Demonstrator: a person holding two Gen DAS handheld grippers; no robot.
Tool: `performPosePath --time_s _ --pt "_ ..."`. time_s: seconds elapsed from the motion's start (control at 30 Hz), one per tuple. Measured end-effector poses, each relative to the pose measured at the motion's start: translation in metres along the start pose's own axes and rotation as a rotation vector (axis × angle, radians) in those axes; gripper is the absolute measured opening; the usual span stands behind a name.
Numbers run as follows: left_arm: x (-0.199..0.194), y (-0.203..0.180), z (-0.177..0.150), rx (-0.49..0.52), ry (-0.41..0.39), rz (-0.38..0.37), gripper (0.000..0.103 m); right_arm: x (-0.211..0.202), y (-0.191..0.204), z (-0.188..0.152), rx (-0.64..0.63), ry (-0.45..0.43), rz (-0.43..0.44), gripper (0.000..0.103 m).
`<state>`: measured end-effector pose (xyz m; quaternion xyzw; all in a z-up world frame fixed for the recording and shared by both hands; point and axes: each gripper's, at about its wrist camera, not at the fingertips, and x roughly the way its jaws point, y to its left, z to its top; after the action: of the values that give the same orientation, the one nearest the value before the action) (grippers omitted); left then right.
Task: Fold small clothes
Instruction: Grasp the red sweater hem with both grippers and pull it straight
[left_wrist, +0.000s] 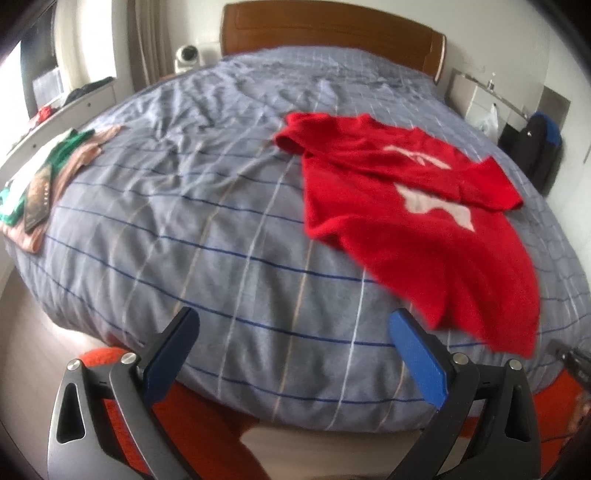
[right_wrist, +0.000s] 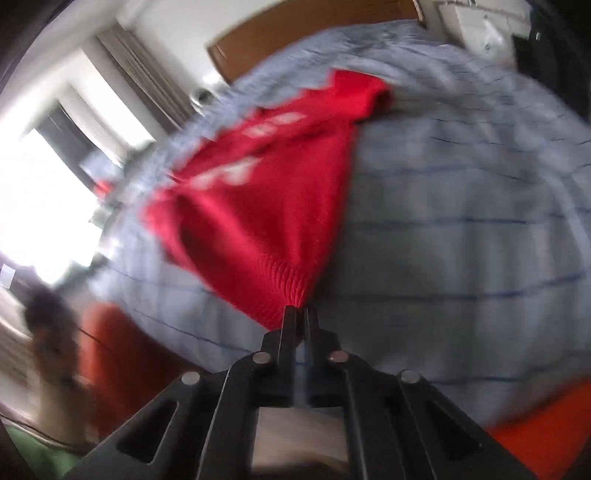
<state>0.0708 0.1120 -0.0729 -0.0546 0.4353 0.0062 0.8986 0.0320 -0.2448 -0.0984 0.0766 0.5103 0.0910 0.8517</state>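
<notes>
1. Left wrist view: the left gripper (left_wrist: 293, 325) hangs over the near edge of the bed (left_wrist: 207, 221), its blue-padded fingers (left_wrist: 417, 363) spread wide with nothing between them.
2. Same view: a red shirt (left_wrist: 406, 206) with a pale print lies on the right half of the grey checked bedcover. One sleeve points toward the wooden headboard (left_wrist: 325, 26); the hem reaches the near right edge of the bed. The fabric is rumpled and partly blurred.
3. Same view: a stack of clothes (left_wrist: 44, 177), green and pinkish-tan, lies at the far left edge of the bed, well apart from the red shirt. A white round device (left_wrist: 187, 57) stands beside the headboard.
4. Same view: an orange-red rug (left_wrist: 173, 406) shows on the floor below the bed's near edge.
5. Right wrist view: the right gripper (right_wrist: 301, 314) has its black fingers pressed together on a ribbed hem corner of the red shirt (right_wrist: 266, 206). The cloth is pulled taut into a point at the fingertips and fans out across the bed (right_wrist: 461, 221). The picture is heavily blurred.
6. Same view: a bright window (right_wrist: 40, 192) with a curtain (right_wrist: 144, 77) stands to the left.
</notes>
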Motion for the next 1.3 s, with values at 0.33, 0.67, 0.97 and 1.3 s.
performPosePath --time_s 0.33,0.67,0.97,1.3 --pt "-0.007 0.022 -0.005 -0.046 0.013 -0.046 0.103 -0.008 0.116 0.045 -0.247 -0.059 0.345 0.050" --pt "0.047 -0.003 -0.005 0.014 0.136 -0.221 0.098 0.003 0.090 0.035 -0.181 -0.121 0.246 0.050" --pt "0.068 -0.011 -0.013 -0.012 0.197 -0.320 0.003 0.020 -0.015 0.017 0.044 -0.035 0.220 0.050" --pt "0.009 0.021 -0.028 0.094 0.190 -0.257 0.002 -0.014 0.000 0.015 -0.061 0.005 0.306 0.004"
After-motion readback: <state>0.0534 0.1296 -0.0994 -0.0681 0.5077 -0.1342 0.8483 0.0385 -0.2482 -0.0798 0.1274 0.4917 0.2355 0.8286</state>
